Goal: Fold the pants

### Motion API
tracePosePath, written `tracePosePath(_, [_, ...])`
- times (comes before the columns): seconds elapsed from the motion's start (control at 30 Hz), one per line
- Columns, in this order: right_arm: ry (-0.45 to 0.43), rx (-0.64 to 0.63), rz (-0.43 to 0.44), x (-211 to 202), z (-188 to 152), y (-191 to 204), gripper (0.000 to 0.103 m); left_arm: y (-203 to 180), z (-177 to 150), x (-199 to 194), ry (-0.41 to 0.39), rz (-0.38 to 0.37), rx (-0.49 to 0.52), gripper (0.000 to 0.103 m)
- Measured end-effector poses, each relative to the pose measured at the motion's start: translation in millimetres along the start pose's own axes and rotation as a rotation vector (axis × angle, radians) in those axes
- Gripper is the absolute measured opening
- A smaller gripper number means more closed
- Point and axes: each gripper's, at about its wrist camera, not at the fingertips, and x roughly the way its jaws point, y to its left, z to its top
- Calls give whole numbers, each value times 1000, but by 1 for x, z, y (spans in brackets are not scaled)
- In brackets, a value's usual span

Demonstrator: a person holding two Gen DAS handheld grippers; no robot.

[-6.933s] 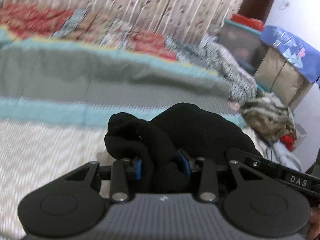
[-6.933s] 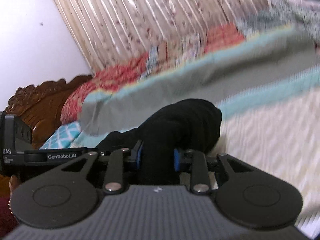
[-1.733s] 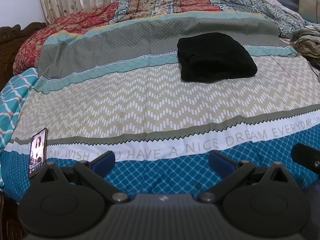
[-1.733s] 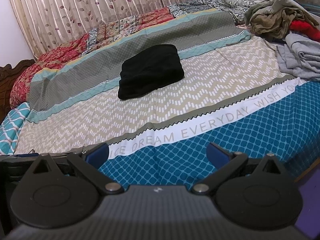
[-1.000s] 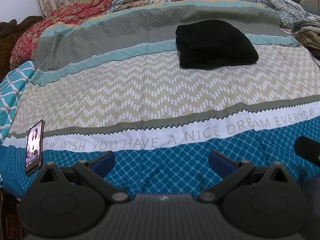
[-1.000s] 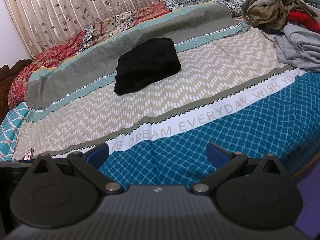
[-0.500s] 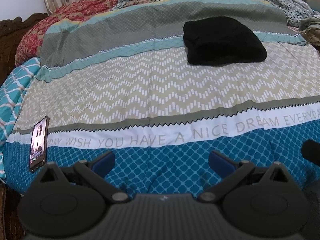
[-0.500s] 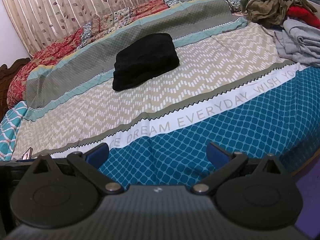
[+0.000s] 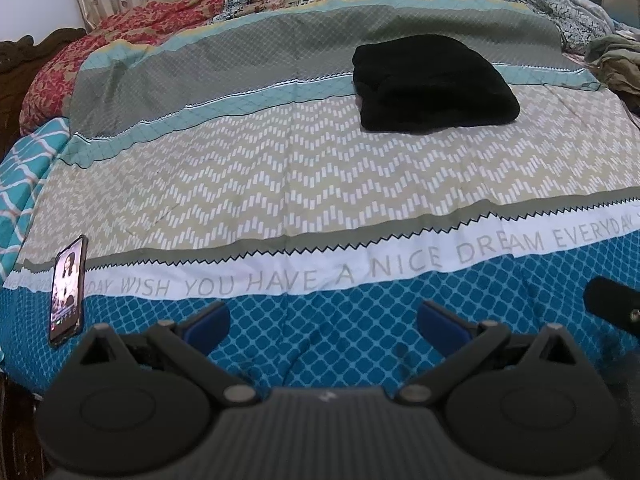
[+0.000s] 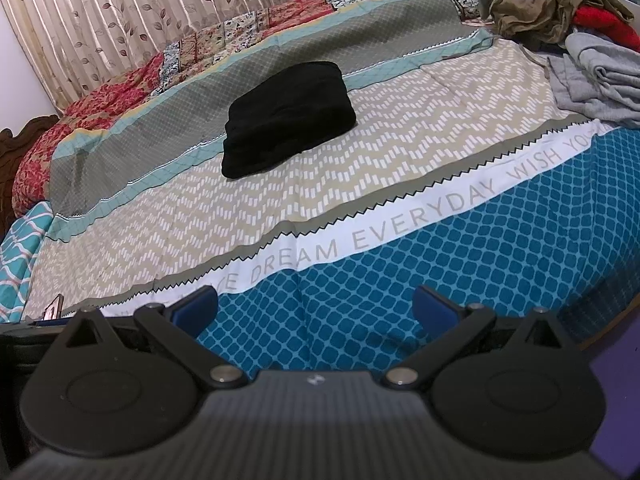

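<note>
Since the earliest frames, when both claws were clamped on bunched black cloth, the pants (image 9: 434, 88) have been released and are now seen lying folded on the bed (image 9: 304, 184), across the grey and teal bands and the zigzag band, well apart from both claws. Left claw (image 9: 323, 319) and right claw (image 10: 316, 307) are both held with fingers spread wide and nothing between them, above the blue lattice band at the near edge. Handling is judged as follows: the fabric looks thick, soft and limp, fairly light, not slippery and not fragile; layers would be expected to slump if lifted from one point, so a grip at two opposite edges of the bundle, through all layers, is advised. Count: one folded pants bundle, two claws, one phone (image 9: 66, 286) at the near left, one pile of loose clothes (image 10: 568, 20) at the far right.
</note>
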Motion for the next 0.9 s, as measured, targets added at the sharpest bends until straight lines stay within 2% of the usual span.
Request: tracePosePath(0.9, [20,7,-3,6,-1,-1,103,2,-2,14,96,-19,-42,103])
